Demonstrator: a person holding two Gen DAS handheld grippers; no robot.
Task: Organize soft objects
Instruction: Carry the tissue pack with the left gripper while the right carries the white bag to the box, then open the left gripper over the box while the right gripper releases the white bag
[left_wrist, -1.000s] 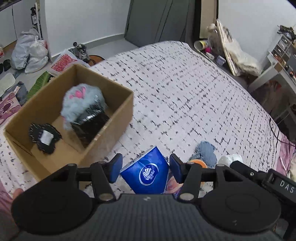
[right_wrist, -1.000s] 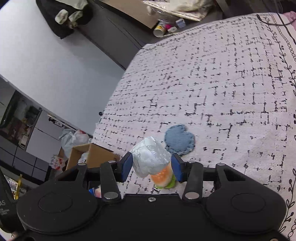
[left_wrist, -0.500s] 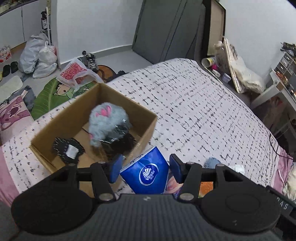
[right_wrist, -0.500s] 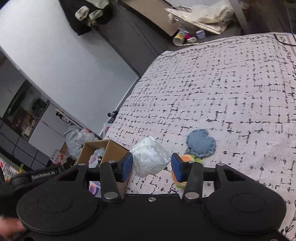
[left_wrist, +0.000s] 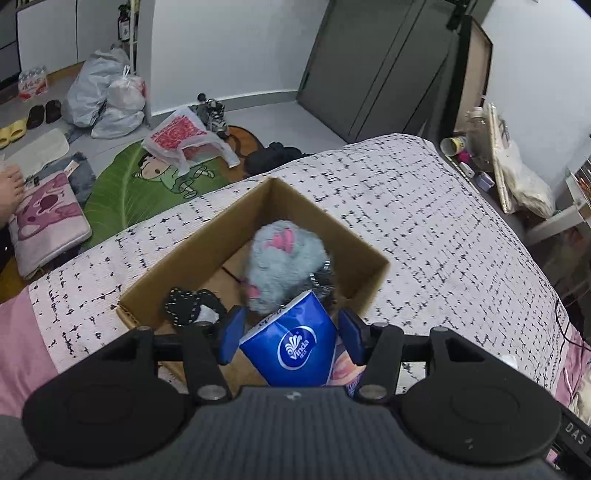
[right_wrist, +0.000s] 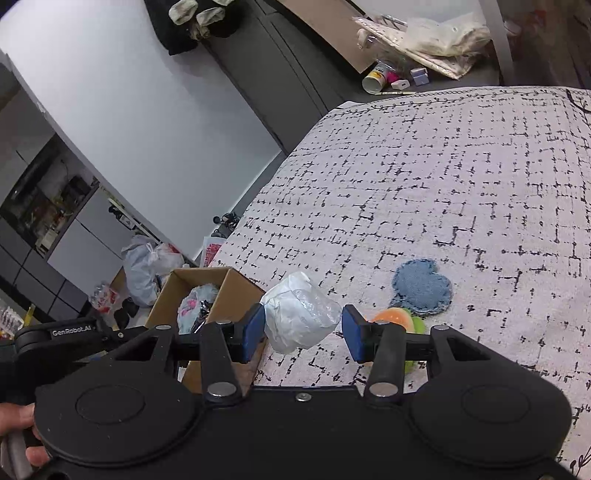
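A: Left gripper (left_wrist: 291, 341)?
B: Clamped on a blue Vinda tissue pack (left_wrist: 293, 349), above the cardboard box (left_wrist: 371, 284) (grey plush (left_wrist: 284, 264) inside).
A: Right gripper (right_wrist: 303, 332)?
B: Half-closed on a white plastic-wrapped bundle (right_wrist: 299, 315); denim patch (right_wrist: 423, 286) lies on the bedspread (right_wrist: 443, 184).

A green cartoon rug (left_wrist: 155, 177) lies on the floor beside the bed (left_wrist: 443, 229); white plastic bags (left_wrist: 107, 96) and slippers (left_wrist: 11, 131) sit near the wall.
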